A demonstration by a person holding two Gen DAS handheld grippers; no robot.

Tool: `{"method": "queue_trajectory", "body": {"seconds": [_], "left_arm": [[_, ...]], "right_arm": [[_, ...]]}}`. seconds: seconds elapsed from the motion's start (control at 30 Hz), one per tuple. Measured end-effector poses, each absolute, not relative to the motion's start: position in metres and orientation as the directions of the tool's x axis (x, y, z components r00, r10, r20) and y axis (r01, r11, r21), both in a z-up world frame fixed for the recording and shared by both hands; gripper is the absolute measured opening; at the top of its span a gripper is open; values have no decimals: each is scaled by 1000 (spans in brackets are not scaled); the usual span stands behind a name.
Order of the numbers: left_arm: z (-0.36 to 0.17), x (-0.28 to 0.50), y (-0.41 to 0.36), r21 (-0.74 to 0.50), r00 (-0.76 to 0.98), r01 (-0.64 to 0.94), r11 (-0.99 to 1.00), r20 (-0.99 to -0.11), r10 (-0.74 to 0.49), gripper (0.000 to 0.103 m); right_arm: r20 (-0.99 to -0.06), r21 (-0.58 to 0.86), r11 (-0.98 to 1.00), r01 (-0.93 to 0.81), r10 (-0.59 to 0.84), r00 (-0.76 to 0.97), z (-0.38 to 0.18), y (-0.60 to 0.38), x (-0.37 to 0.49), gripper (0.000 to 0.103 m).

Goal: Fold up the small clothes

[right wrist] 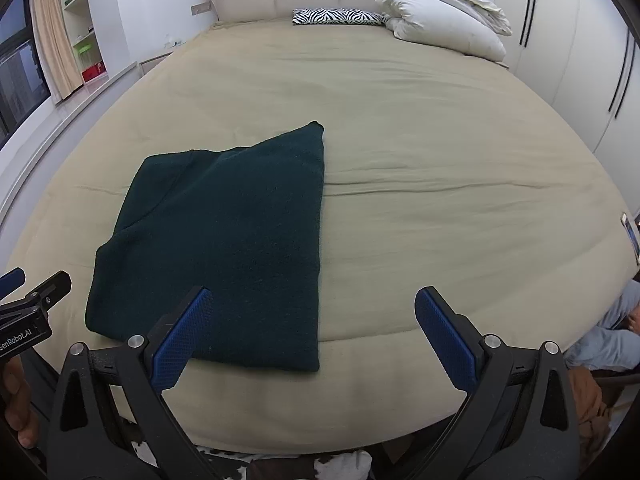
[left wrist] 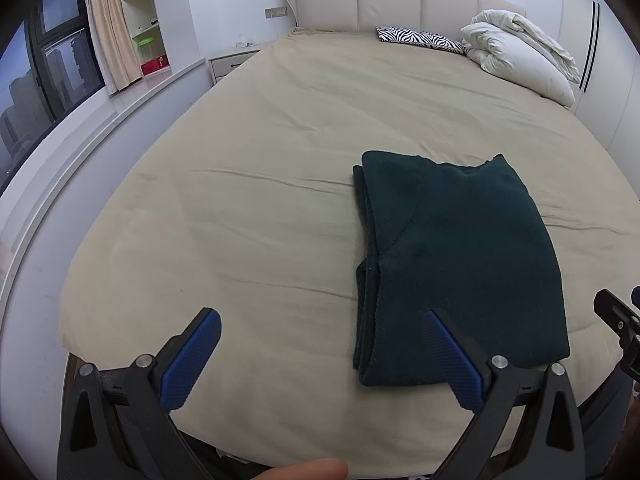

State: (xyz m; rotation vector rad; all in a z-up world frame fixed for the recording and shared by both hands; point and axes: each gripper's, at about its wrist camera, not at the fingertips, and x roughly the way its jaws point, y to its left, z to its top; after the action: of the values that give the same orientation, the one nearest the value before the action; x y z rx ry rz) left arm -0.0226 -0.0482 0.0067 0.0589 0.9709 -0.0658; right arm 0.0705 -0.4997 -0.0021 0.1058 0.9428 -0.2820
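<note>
A dark green knit garment [left wrist: 460,264] lies folded into a flat rectangle on the beige bed sheet [left wrist: 260,200], near the foot edge. It also shows in the right wrist view [right wrist: 224,248]. My left gripper [left wrist: 320,320] is open and empty, above the foot of the bed, left of the garment's near edge. My right gripper [right wrist: 312,300] is open and empty, above the garment's near right corner. The right gripper's tip shows at the left wrist view's right edge [left wrist: 618,320], and the left gripper shows at the right wrist view's left edge [right wrist: 28,308].
A white duvet and pillow [left wrist: 524,52] and a zebra-print cushion [left wrist: 420,40] lie at the headboard. A nightstand [left wrist: 232,64], shelves and a window stand to the left. A wardrobe [right wrist: 580,60] stands to the right. A phone [right wrist: 630,232] lies at the bed's right edge.
</note>
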Motion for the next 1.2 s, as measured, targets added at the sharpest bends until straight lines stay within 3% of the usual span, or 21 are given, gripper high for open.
{"method": "queue_trajectory", "body": {"seconds": [1.2], "left_arm": [[-1, -23, -44, 11, 543, 84, 996, -839, -37, 103]], "right_arm": [[-820, -36, 958, 285, -192, 540, -13, -489, 79, 103]]}}
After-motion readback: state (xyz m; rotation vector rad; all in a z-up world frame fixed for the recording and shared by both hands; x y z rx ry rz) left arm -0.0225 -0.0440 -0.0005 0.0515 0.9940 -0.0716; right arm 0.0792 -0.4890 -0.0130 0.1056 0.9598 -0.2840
